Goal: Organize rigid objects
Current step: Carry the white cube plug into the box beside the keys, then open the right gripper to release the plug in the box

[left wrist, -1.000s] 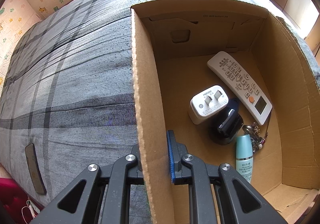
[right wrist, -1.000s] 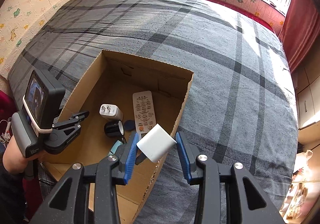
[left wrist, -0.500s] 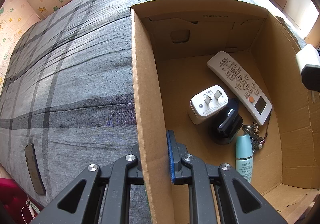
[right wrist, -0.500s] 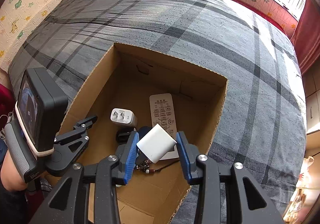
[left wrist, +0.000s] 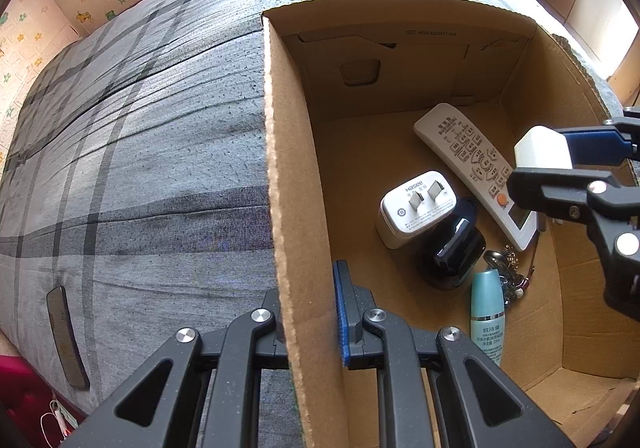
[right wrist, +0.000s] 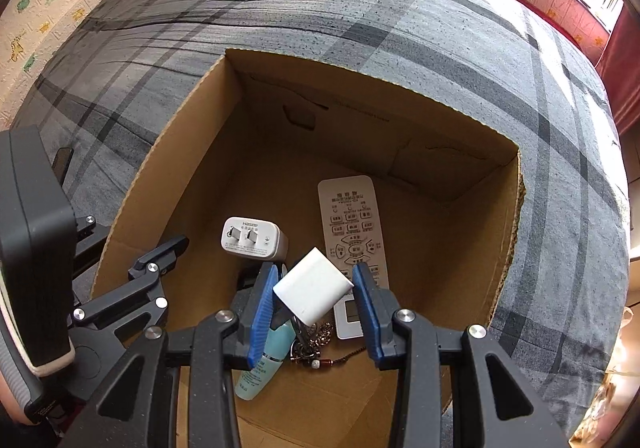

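Observation:
An open cardboard box point(right wrist: 168, 152) sits on a grey plaid bed. Inside lie a white remote point(right wrist: 352, 232), a white plug adapter point(right wrist: 252, 238), a black object point(left wrist: 452, 252), a teal bottle point(left wrist: 486, 312) and a keychain point(right wrist: 316, 348). My right gripper point(right wrist: 316, 288) is shut on a small white block point(right wrist: 314, 290) and holds it above the box interior; it also shows in the left wrist view point(left wrist: 560, 160). My left gripper point(left wrist: 308, 312) is shut on the box's left wall point(left wrist: 288, 168).
The grey plaid bed cover point(left wrist: 140, 148) surrounds the box. A dark flat phone-like object point(left wrist: 66, 332) lies near the bed's left edge. Patterned wall runs behind the bed, with a red curtain point(right wrist: 624, 60) at the right.
My right gripper has moved left and forward with the white block, from beside the box's right wall to over its interior. The left gripper has stayed clamped on the wall.

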